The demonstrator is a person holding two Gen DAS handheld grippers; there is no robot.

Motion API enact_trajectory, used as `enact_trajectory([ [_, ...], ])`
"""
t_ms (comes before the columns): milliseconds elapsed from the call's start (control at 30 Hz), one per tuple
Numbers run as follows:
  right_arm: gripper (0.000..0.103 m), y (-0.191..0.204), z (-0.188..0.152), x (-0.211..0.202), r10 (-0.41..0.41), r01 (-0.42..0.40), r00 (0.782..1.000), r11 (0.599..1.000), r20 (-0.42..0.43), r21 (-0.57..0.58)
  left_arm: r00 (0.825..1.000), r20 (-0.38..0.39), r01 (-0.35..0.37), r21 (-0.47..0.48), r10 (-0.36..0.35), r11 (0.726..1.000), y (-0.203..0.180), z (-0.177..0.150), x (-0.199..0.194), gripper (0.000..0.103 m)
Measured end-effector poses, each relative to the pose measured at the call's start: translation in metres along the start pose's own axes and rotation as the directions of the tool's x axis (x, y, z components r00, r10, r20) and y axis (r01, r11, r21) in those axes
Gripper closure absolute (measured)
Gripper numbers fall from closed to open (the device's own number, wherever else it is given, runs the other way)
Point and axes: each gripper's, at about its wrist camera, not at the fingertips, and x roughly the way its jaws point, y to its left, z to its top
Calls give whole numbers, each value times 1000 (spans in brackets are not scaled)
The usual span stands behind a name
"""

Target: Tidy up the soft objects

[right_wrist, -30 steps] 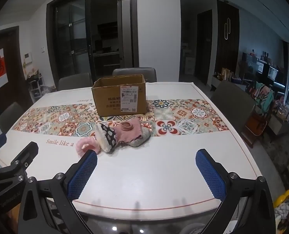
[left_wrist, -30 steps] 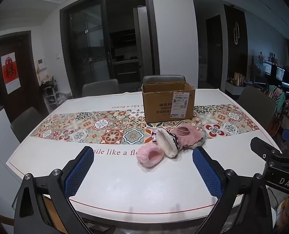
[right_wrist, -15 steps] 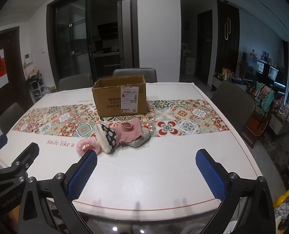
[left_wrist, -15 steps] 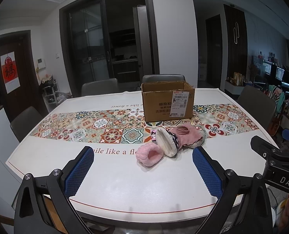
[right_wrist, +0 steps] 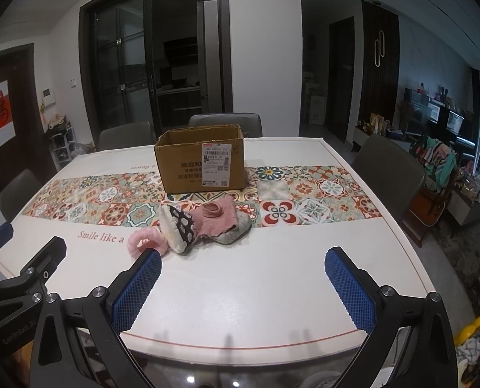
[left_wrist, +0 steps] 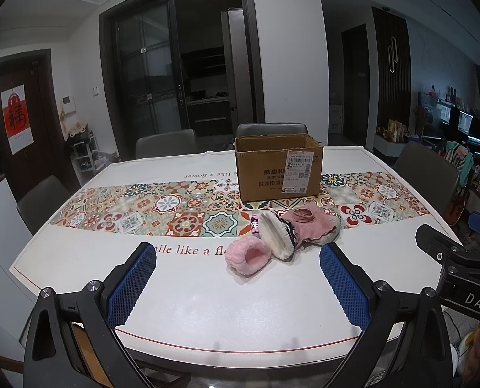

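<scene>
Nothing has moved since the earlier frames. Left tool (left_wrist: 236, 279) and right tool (right_wrist: 243, 283) hover wide, empty, at the near desk (left_wrist: 207, 307) edge. Soft pile (left_wrist: 282, 234) – fuzzy pink ring, fleece, patterned fabric – sits mid-desk, unsorted. Open cardboard box (left_wrist: 278, 168) just behind it. Task looks unstarted.

a white table (left_wrist: 188, 304) carries a band of patterned tiles (left_wrist: 162, 207) across its middle, with printed lettering (left_wrist: 188, 250) just in front of the band. an open cardboard box (left_wrist: 277, 169) stands on the band. just in front of the box lies a small heap of soft things: a fluffy pink piece (left_wrist: 248, 255), a cream padded piece with a patterned edge (left_wrist: 277, 237) leaning on it, and a pink cloth (left_wrist: 314, 224) behind.
</scene>
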Motion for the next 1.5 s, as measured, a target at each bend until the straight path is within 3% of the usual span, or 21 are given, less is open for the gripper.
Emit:
enact_trajectory([
  [1500,1,13,4,6,18,-18,1000,1000,-11,-9,1000,-26,14,1,-13,1000,7,-3,11,0],
])
